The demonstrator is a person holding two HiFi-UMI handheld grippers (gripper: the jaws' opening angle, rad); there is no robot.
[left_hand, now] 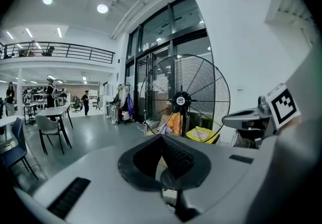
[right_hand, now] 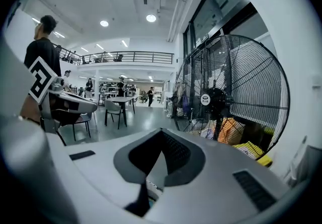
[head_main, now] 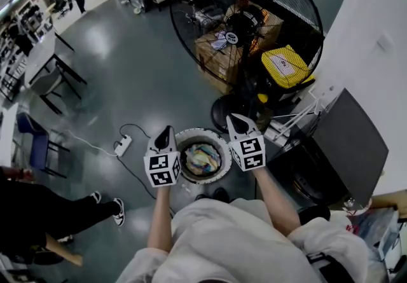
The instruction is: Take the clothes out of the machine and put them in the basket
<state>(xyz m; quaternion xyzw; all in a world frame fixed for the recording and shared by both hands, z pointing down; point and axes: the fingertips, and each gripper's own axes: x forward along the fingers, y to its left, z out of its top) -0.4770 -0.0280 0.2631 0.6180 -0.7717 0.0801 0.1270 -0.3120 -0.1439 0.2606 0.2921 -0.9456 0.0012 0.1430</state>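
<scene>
In the head view a round white tub [head_main: 219, 148] stands on the floor below me, with a heap of colourful clothes [head_main: 201, 158] in it. My left gripper [head_main: 166, 130] hangs over the tub's left rim and my right gripper [head_main: 236, 119] over its right rim. Both point forward and slightly down. In the left gripper view the left gripper's [left_hand: 162, 137] dark pads meet at the tip with nothing between them. The right gripper's [right_hand: 161, 131] pads are likewise together and empty in its own view. Neither touches the clothes.
A large floor fan [head_main: 254, 27] stands just beyond the tub, with cardboard boxes [head_main: 216, 53] and a yellow bundle [head_main: 286, 65] behind it. A dark cabinet [head_main: 346, 142] is at the right. A power strip with cable [head_main: 123, 145] lies to the left. A person's legs [head_main: 63, 212] reach in at lower left.
</scene>
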